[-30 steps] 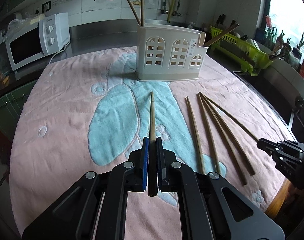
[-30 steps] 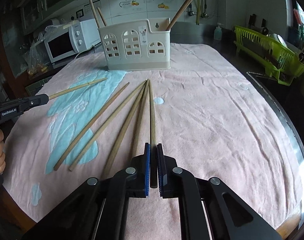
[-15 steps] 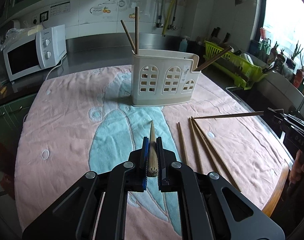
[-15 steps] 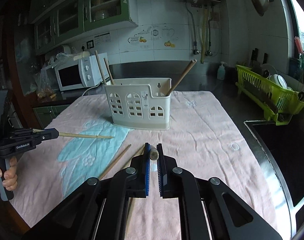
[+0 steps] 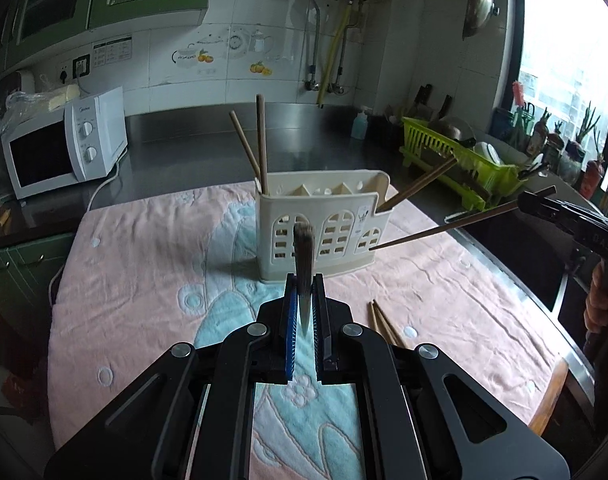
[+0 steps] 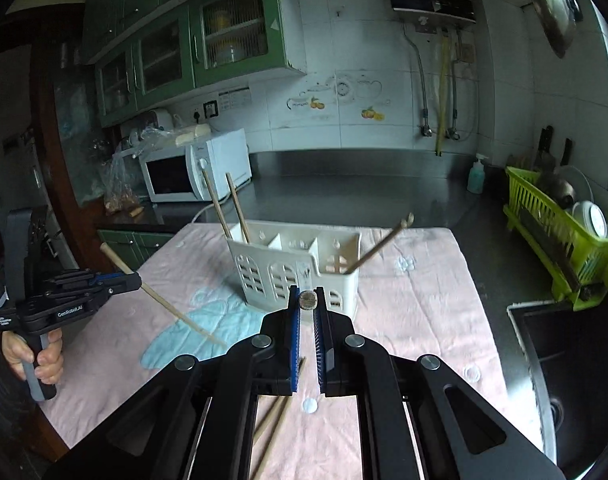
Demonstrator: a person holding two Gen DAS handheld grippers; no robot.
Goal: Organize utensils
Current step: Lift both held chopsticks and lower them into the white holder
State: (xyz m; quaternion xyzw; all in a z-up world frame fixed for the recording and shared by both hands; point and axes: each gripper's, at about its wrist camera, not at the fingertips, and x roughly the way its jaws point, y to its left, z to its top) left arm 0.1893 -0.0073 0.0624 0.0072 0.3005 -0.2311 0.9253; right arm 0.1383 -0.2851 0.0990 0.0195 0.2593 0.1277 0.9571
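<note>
While each hand-held gripper is clamped on one chopstick, both sticks hang clear of the tabletop (image 5: 116, 264). Foreshortening hides the length of the stick (image 5: 303, 256) in the left hand-held gripper (image 5: 304, 312) and of the stick (image 6: 307, 300) in the right hand-held gripper (image 6: 307, 312). Beyond them stands the cream utensil holder (image 5: 323, 236), holding three chopsticks: two (image 5: 260, 144) at its left end, one (image 5: 419, 186) at its right. Loose chopsticks (image 5: 381, 322) on the pink towel (image 5: 443, 292) are partly covered; their number is unclear.

The left gripper (image 6: 104, 280) has white letters on its side that say "GenRobot.AI". The microwave (image 5: 64, 148) has a small grey word, "Midea".
</note>
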